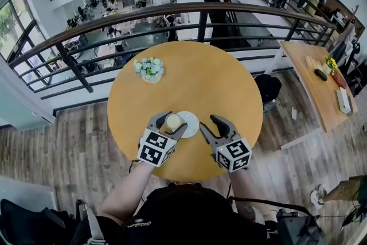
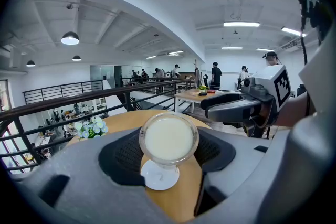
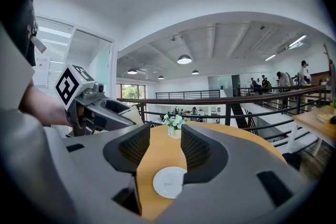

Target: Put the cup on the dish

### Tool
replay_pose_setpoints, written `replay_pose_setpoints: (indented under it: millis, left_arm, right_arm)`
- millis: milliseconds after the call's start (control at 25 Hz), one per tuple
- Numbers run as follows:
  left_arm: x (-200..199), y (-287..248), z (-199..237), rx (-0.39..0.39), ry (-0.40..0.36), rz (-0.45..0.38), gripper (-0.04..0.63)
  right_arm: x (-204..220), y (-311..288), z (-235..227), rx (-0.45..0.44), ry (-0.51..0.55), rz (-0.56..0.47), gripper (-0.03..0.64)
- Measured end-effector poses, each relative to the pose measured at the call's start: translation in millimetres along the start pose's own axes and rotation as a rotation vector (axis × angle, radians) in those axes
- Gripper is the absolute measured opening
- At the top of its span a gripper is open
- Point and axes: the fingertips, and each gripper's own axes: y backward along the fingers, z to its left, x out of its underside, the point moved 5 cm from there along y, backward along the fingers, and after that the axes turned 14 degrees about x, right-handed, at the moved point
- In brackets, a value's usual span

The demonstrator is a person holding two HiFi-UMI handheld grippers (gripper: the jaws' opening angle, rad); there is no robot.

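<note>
A clear cup (image 2: pixel 168 139) of creamy white liquid sits between the jaws of my left gripper (image 2: pixel 168 153), which is shut on it. In the head view the cup (image 1: pixel 174 121) overlaps the left edge of the small white dish (image 1: pixel 191 123) on the round wooden table (image 1: pixel 212 83). The dish (image 2: pixel 159 176) shows just below the cup, and I cannot tell whether they touch. My right gripper (image 1: pixel 209 127) is open at the dish's right side, with nothing held. Between its jaws lies the dish (image 3: pixel 169 182), partly hidden by the right jaw. My left gripper (image 3: pixel 100 110) shows at the left there.
A small pot of white flowers (image 1: pixel 149 69) stands at the table's far left. A dark railing (image 1: pixel 172 11) curves behind the table, over a lower floor. A second wooden table (image 1: pixel 321 83) with several items stands to the right. People stand far back.
</note>
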Motion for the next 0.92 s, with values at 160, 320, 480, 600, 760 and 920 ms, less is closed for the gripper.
replay_pose_setpoints:
  millis: [160, 320, 480, 600, 760, 920]
  left_arm:
    - [0.6, -1.5, 0.3, 0.000, 0.004, 0.004, 0.265]
    - [2.5, 2.4, 2.7, 0.001, 0.004, 0.007, 0.265]
    - [2.2, 3.2, 3.3, 0.001, 0.003, 0.008, 0.265]
    - [1.1, 1.1, 1.3, 0.002, 0.002, 0.008, 0.265]
    - [-0.7, 1.6, 0.9, 0.002, -0.002, 0.008, 0.265]
    - [0.1, 2.4, 0.0, 0.005, -0.001, 0.009, 0.265]
  right_arm:
    - [1.8, -0.7, -1.2, 0.000, 0.000, 0.004, 0.187]
    - [1.8, -1.6, 3.0, 0.000, 0.000, 0.006, 0.187]
    - [0.3, -1.4, 3.4, 0.001, 0.002, 0.003, 0.187]
    - [0.2, 0.7, 0.2, 0.004, 0.002, 0.002, 0.187]
    - [-1.1, 0.7, 0.6, 0.002, 0.002, -0.001, 0.187]
    - [-0.5, 1.2, 2.9, 0.002, 0.003, 0.000, 0.187]
